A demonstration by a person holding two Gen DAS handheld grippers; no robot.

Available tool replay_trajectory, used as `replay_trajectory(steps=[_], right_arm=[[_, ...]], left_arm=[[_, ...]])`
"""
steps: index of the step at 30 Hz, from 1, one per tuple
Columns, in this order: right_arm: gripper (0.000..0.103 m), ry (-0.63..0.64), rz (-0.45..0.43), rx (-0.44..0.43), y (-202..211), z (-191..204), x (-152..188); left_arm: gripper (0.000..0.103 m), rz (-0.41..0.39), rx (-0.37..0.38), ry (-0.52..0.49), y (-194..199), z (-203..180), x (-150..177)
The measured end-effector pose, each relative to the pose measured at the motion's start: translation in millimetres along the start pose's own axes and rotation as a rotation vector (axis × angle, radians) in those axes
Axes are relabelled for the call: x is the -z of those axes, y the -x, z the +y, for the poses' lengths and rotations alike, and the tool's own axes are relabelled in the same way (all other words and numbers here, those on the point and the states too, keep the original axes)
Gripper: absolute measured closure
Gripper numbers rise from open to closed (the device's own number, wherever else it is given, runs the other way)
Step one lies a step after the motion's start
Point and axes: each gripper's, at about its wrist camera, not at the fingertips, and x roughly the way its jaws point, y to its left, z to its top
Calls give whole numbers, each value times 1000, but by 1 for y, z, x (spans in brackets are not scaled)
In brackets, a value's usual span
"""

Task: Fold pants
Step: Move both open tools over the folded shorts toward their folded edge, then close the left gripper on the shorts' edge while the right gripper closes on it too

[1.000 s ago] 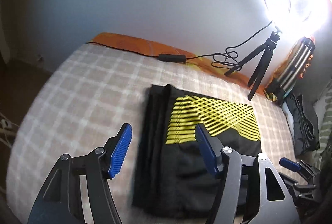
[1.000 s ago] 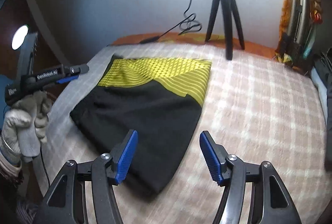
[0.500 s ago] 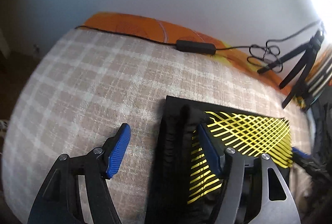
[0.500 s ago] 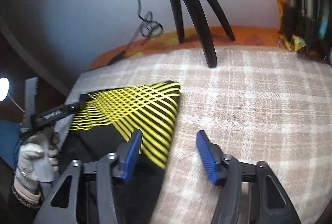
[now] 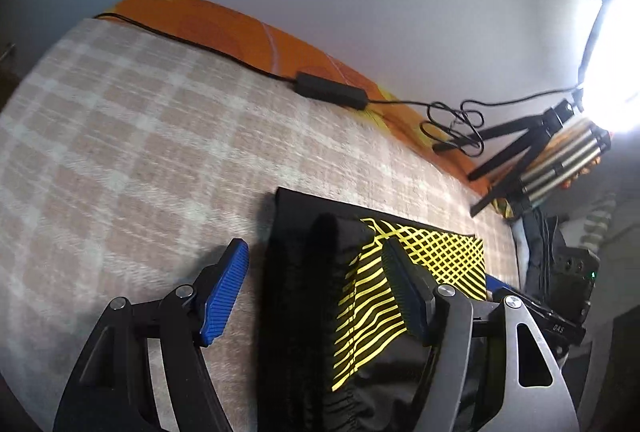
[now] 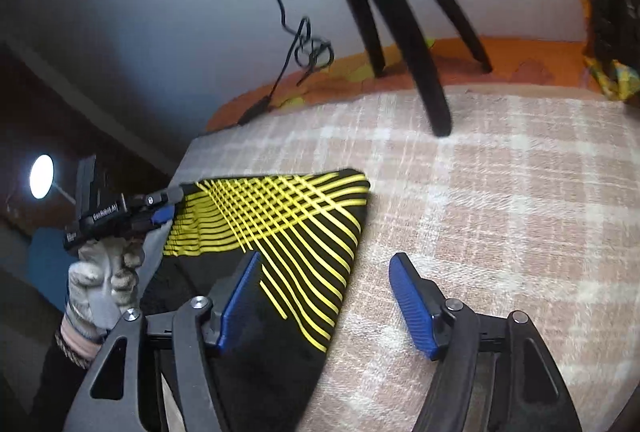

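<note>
The folded black pants [image 5: 304, 304] with a yellow line pattern lie on the plaid blanket; they also show in the right wrist view [image 6: 280, 232]. My left gripper [image 5: 316, 292] is open and low over the pants' left edge, its fingers on either side of the black folds. My right gripper [image 6: 324, 300] is open over the pants' right edge, its left finger above the cloth and its right finger above the blanket. The left gripper [image 6: 160, 208] shows in the right wrist view at the pants' far left edge, held by a gloved hand.
A black tripod [image 6: 400, 32] stands on the plaid blanket [image 6: 500, 212] just beyond the pants, with a bright ring light [image 5: 616, 64] above. A black cable with an inline box [image 5: 332, 94] runs along the orange bed edge. Dark clothes [image 5: 548, 252] lie at the right.
Both grippers have moved forward and down toward the far end of the pants. They stay open. The pants have not moved.
</note>
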Motion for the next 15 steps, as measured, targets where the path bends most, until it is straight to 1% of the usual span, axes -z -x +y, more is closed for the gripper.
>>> replay_trajectory(steps=[3, 7, 9, 10, 12, 14, 15], right_arm=[[31, -3, -5, -13, -5, -2, -5], [30, 51, -18, 4, -10, 4, -7], [29, 67, -17, -4, -14, 7, -7], [30, 74, -24, -5, -13, 8, -6], [32, 89, -22, -7, -17, 12, -6], [37, 103, -22, -2, -21, 14, -6], [38, 111, -23, 1, -22, 16, -6]], left_arm=[[34, -8, -24, -53, -7, -8, -2], [34, -20, -68, -124, -16, -18, -3], [34, -33, -94, -170, -18, -23, -1], [36, -39, -104, -188, -19, -25, 0], [37, -55, -124, -226, -22, -29, 3], [38, -74, -148, -267, -24, -32, 7], [41, -81, -163, -285, -25, -34, 9]])
